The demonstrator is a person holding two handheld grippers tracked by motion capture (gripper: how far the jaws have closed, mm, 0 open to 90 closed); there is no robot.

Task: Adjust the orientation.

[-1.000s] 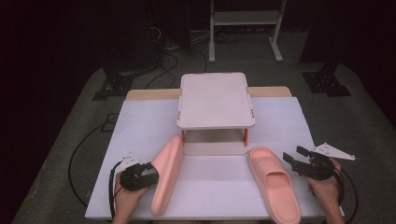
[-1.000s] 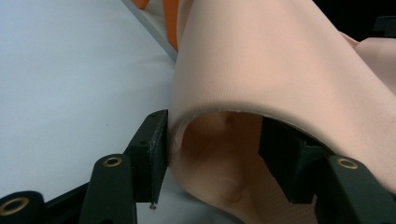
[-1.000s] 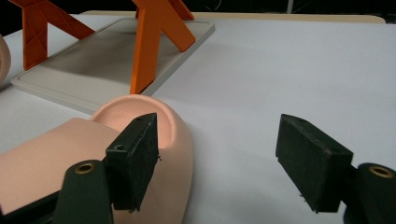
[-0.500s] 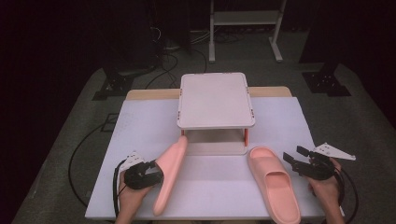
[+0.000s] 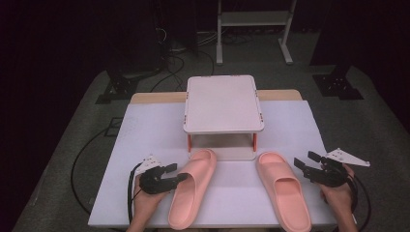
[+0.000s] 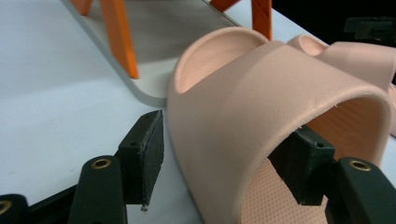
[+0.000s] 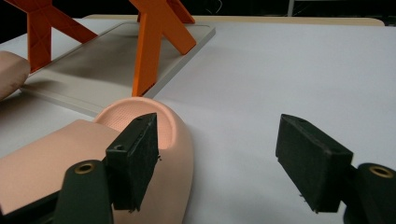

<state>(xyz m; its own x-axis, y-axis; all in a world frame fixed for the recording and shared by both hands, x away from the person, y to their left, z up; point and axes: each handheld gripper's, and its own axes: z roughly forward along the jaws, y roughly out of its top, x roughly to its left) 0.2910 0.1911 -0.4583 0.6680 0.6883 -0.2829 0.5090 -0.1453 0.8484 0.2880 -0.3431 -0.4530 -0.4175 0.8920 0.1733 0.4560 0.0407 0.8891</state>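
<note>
Releasing left slipper (image 5: 190, 191) flat on table (image 5: 145, 135) before the small shelf (image 5: 223, 104): left tongs (image 5: 180, 174) just opening around its strap, pads clear; right tongs (image 5: 303, 163) gaping, empty, beside right slipper (image 5: 283, 193). Backing out straight, avoiding snagging strap.

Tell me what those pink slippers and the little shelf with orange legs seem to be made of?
The slippers, left and right, look like soft moulded foam or rubber: matte, one piece, with a fine dotted texture on the footbed. The shelf looks like hard plastic: smooth pale top and base, with flat orange legs. The look alone can't confirm either.
</note>
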